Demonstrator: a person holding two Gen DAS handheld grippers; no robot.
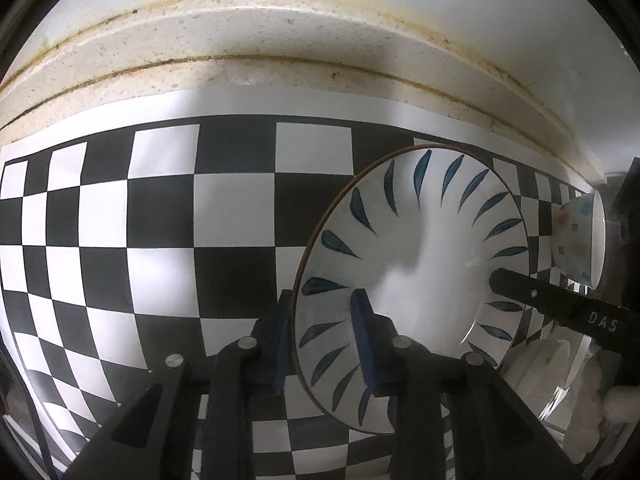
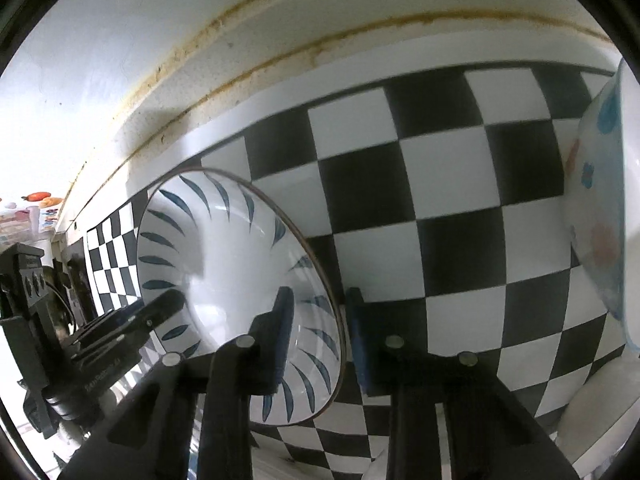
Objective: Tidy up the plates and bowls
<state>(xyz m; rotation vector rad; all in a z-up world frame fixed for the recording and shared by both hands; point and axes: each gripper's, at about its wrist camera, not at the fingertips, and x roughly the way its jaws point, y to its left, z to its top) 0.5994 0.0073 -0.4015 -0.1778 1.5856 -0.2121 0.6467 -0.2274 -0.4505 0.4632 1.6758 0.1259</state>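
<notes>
A white plate with blue leaf marks (image 1: 420,248) is held tilted above the checkerboard mat (image 1: 160,232). My left gripper (image 1: 324,340) straddles its left rim, one blue pad under it and one on its face. My right gripper (image 2: 316,332) straddles the opposite rim of the same plate (image 2: 224,248). Its finger (image 1: 560,304) shows in the left wrist view across the plate's right side. A white bowl with coloured dots (image 1: 576,240) stands on edge at the right; it also shows in the right wrist view (image 2: 600,208).
A stained white counter ledge (image 1: 280,40) and wall run behind the mat. Clear and white objects (image 1: 560,372) sit low at the right in the left wrist view. The left gripper's body (image 2: 36,300) fills the left of the right wrist view.
</notes>
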